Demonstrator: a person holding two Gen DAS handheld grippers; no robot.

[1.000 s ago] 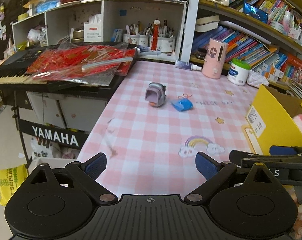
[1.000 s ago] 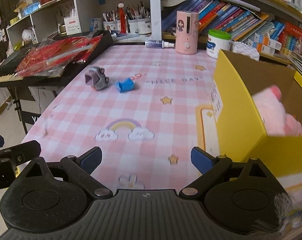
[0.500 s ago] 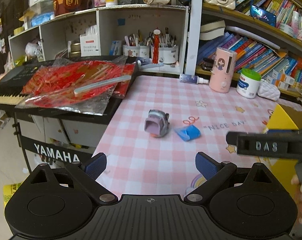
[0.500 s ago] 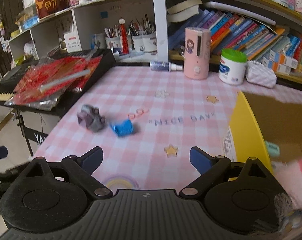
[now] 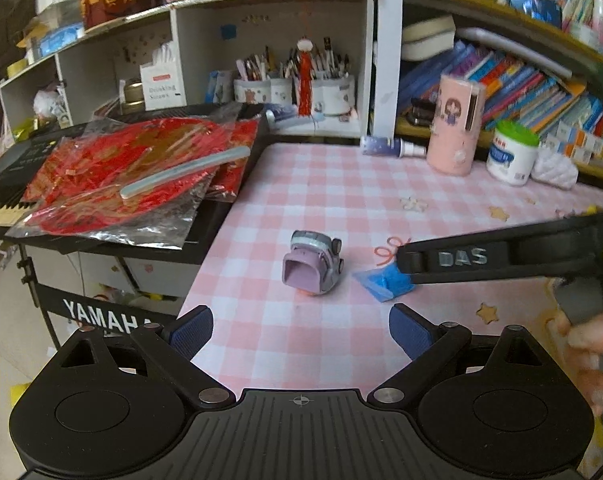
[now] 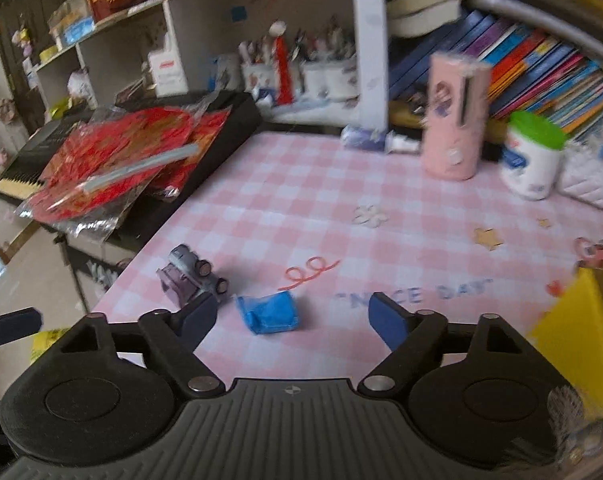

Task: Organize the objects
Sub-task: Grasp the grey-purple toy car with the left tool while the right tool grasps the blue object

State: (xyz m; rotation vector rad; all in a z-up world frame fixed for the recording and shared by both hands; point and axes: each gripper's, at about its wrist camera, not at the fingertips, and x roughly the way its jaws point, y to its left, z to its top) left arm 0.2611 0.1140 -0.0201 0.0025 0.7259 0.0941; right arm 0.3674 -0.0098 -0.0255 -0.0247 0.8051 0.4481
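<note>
On the pink checked tablecloth (image 5: 341,200) lie a small purple toy car (image 5: 311,266) and a crumpled blue piece (image 5: 383,283) just to its right. My left gripper (image 5: 300,330) is open, a short way in front of the car, with nothing between its pads. In the right wrist view the car (image 6: 191,274) lies at the left fingertip. The blue piece (image 6: 267,312) lies between the pads of my right gripper (image 6: 291,320), whose jaws are closing without touching it. A finger (image 5: 481,258) of that gripper reaches in over the blue piece in the left wrist view.
A yellow cardboard box (image 6: 573,328) stands at the right. A black keyboard (image 5: 5,168) under red foil packets (image 5: 133,176) borders the table's left. At the back stand a pink cylinder (image 5: 453,128), a green-lidded jar (image 5: 511,156), a spray bottle (image 5: 389,147), pen cups and bookshelves.
Both grippers have moved forward to the two toys. The right gripper's jaws have narrowed around the blue piece. The yellow box has slid to the right edge of view.
</note>
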